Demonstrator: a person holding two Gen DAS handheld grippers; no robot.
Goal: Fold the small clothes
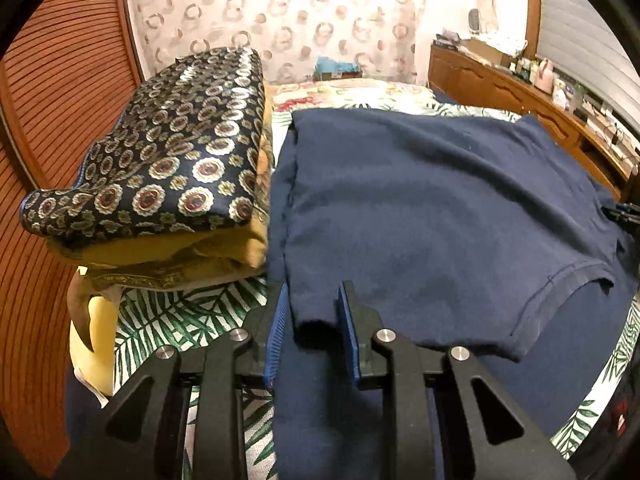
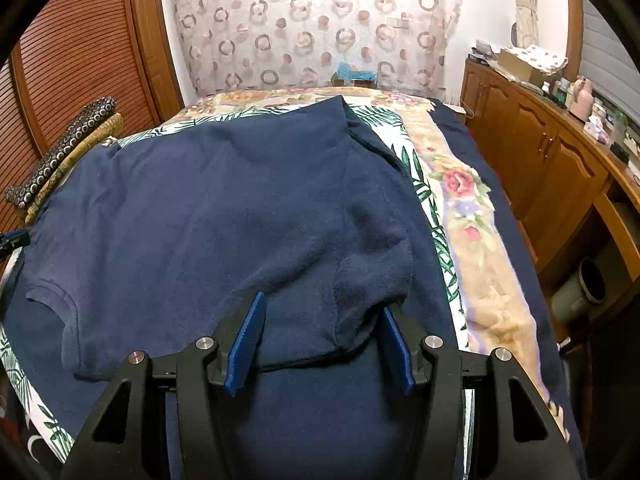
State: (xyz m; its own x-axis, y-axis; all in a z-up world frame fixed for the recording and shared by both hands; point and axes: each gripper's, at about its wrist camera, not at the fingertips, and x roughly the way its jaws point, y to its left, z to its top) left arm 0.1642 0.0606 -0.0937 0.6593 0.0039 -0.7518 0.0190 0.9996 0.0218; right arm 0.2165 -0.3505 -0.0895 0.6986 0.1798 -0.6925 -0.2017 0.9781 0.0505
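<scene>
A navy blue T-shirt [image 1: 432,208] lies spread on the bed, also seen in the right wrist view [image 2: 224,216]. My left gripper [image 1: 312,300] is open, its blue pads on either side of the shirt's near left corner, which hangs between them. My right gripper [image 2: 324,308] is open wide, its pads straddling the shirt's near right edge, where a fold of cloth bulges between them. The left gripper's tip [image 2: 12,238] shows at the left edge of the right wrist view.
A stack of folded clothes, patterned dark fabric over yellow [image 1: 168,168], sits left of the shirt. The bed has a palm-leaf sheet [image 1: 188,316] and a floral blanket [image 2: 472,216]. A wooden dresser [image 2: 552,176] stands right, a slatted wooden door [image 1: 52,112] left.
</scene>
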